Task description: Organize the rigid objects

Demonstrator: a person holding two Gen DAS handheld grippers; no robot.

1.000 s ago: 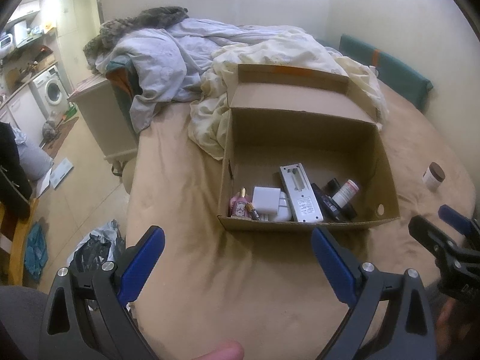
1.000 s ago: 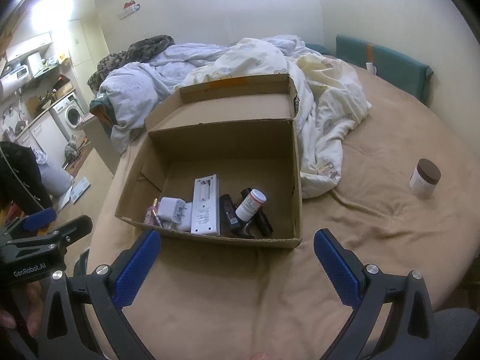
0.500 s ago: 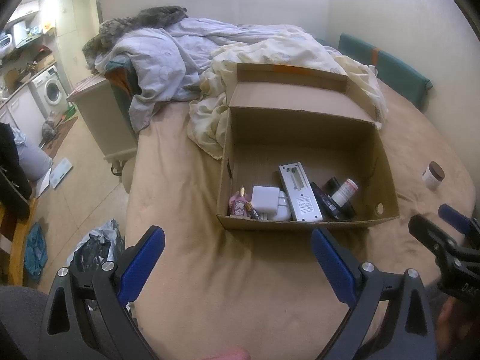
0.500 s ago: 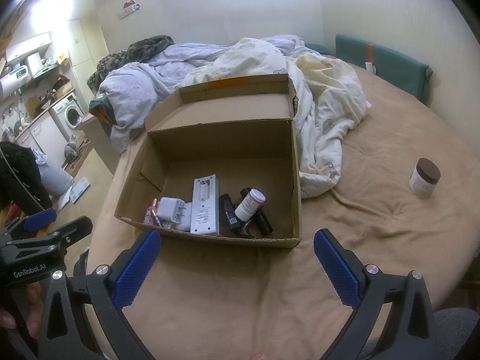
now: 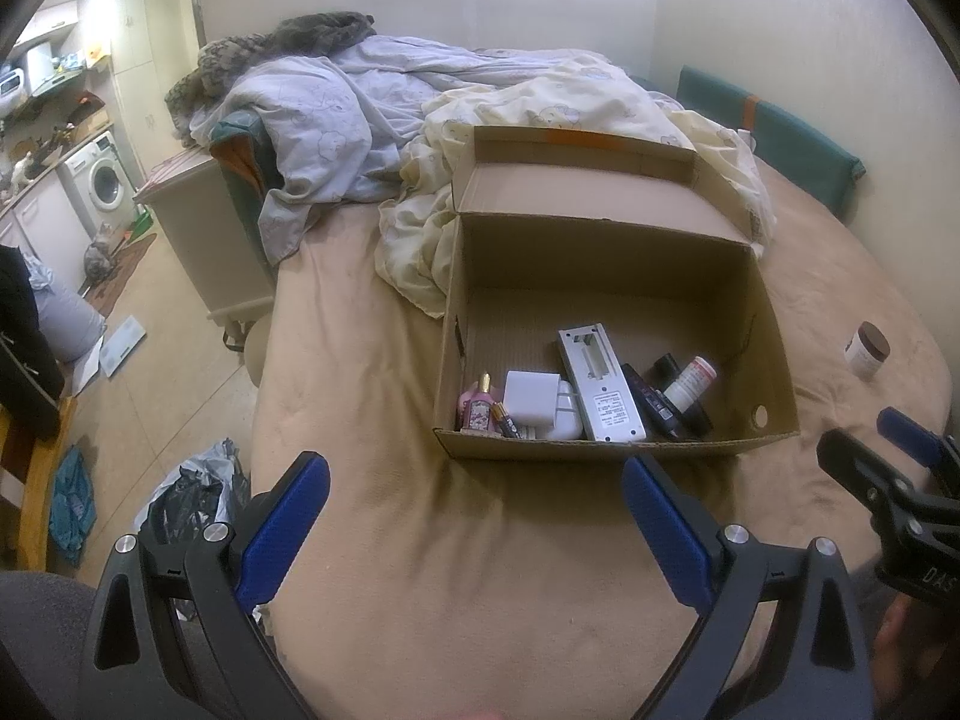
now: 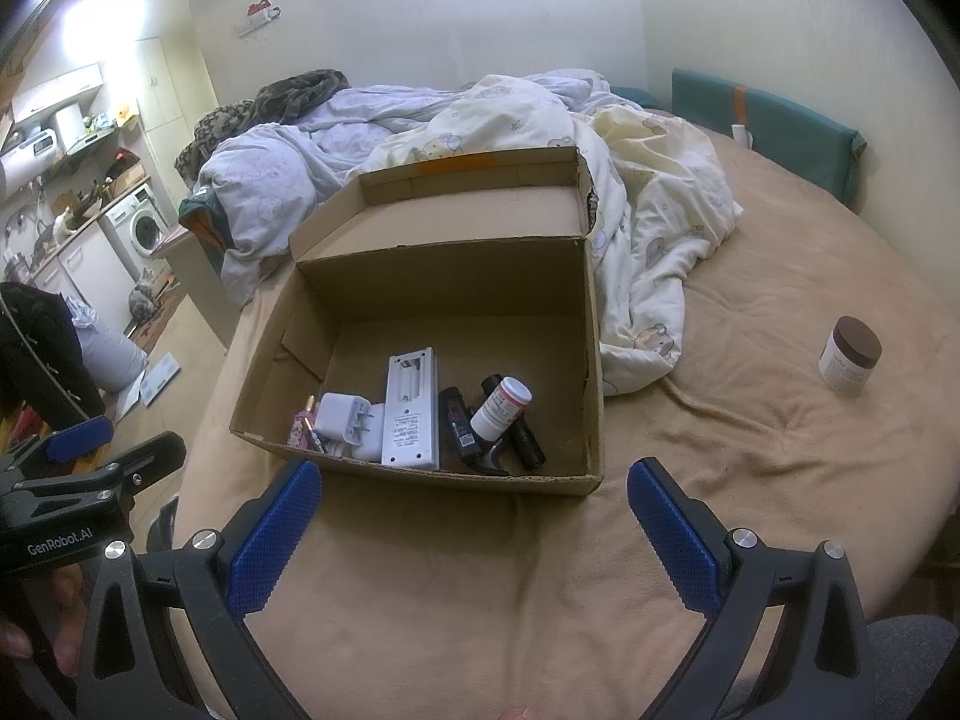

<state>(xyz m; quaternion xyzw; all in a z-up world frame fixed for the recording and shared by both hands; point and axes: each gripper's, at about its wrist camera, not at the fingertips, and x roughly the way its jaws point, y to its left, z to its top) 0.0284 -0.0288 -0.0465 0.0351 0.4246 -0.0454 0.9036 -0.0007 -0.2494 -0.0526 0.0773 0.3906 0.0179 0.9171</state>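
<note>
Jar (image 6: 849, 363) upright on bed (image 6: 750, 450), far right of right claw (image 6: 474, 531), well apart from box (image 6: 420, 474) ahead. Both claws wide, empty; left claw (image 5: 477, 525) idle. Step: between picks. Next: right claw reach right, straddle jar.

Cardboard box (image 6: 288, 360) sits mid-frame on the tan bedsheet (image 6: 750, 438), lid flipped back. Along its near wall: a pink perfume bottle (image 6: 301, 427), white charger (image 6: 348, 420), grey remote (image 6: 409, 407) lying back-up, black tubes (image 6: 462, 429), and a pill bottle (image 6: 501, 407). A brown-lidded jar (image 6: 849, 363) stands alone at right. The right gripper (image 6: 474, 516) is spread wide and empty at the bottom; the left gripper (image 6: 84, 456) pokes in lower left.
</note>
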